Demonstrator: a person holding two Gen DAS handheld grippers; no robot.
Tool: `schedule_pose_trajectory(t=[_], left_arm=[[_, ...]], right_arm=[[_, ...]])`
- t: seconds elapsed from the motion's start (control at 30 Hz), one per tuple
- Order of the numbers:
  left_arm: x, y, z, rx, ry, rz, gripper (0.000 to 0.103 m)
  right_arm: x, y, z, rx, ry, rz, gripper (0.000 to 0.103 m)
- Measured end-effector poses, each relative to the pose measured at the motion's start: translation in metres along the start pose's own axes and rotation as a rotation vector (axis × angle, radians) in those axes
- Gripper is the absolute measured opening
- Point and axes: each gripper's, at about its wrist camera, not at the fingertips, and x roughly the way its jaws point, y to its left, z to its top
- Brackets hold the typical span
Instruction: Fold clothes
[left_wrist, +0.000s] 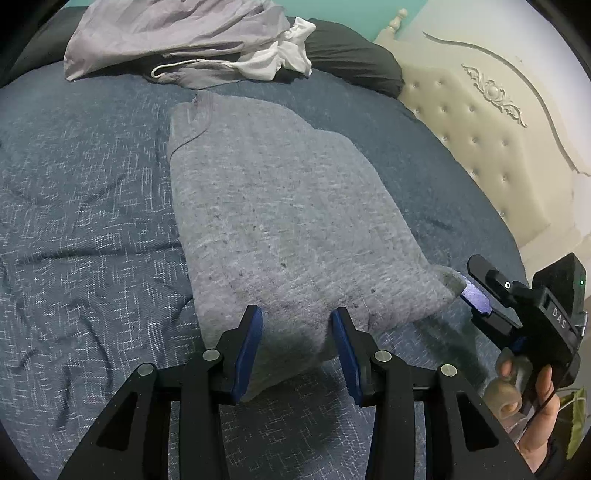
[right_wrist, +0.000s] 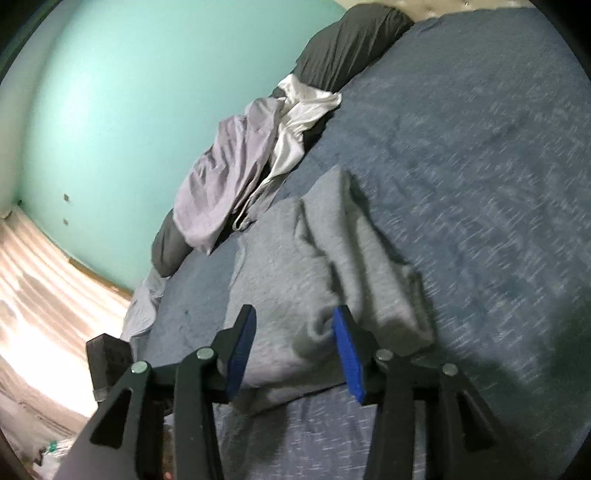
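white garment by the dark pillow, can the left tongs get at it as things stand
Probably not directly: the left tongs sit open around the grey garment's near edge, and the white garment lies far across the bed.

Both wrist cams close, looking down over bed (left_wrist: 92, 206); share gray garment (left_wrist: 280, 221).

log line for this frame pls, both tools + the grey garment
left tool: open, astride near edge of grey garment | right tool: open, at its corner | garment: on blue bedspread
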Motion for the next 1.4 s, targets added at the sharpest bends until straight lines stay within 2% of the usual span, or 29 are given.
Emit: schedule_pose_trajectory(t=[0.13,0.23,0.37,0.43,0.7,0.87,1.1,1.2,1.3,1.4], left_arm=[[0.001,-0.002,0.001,0.012,0.006,0.008,0.043],[0.002,-0.003,0.001,0.017,0.011,0.012,0.043],[0.007,-0.008,0.001,0.044,0.024,0.024,0.043],[0.01,-0.01,0.001,0.058,0.03,0.027,0.043],[0.014,-0.026,0.0,0.134,0.06,0.04,0.043],[0.01,-0.031,0.008,0.152,0.08,0.034,0.043],[-0.015,-0.032,0.032,0.127,0.004,0.016,0.043],[0.005,-0.03,0.036,0.117,0.054,0.026,0.043],[0.026,-0.028,0.026,0.124,0.106,0.042,0.042],[0.035,-0.022,0.018,0.105,0.104,0.039,0.042]], right_arm=[[0.019,-0.001,-0.002,-0.008,0.043,-0.056,0.047],[0.031,-0.012,-0.003,0.036,0.067,-0.037,0.046],[0.037,-0.015,0.0,0.01,0.089,-0.058,0.009],[0.035,-0.014,0.002,-0.007,0.078,-0.073,0.007],[0.002,0.01,0.018,-0.119,-0.07,-0.06,0.006],[0.014,-0.026,0.013,0.012,-0.008,-0.129,0.006],[0.012,-0.04,0.01,0.082,0.002,-0.129,0.006],[0.015,-0.051,0.004,0.128,0.026,-0.134,0.006],[0.012,-0.052,0.005,0.133,0.029,-0.138,0.006],[0.007,-0.047,0.008,0.132,0.032,-0.142,0.008]])
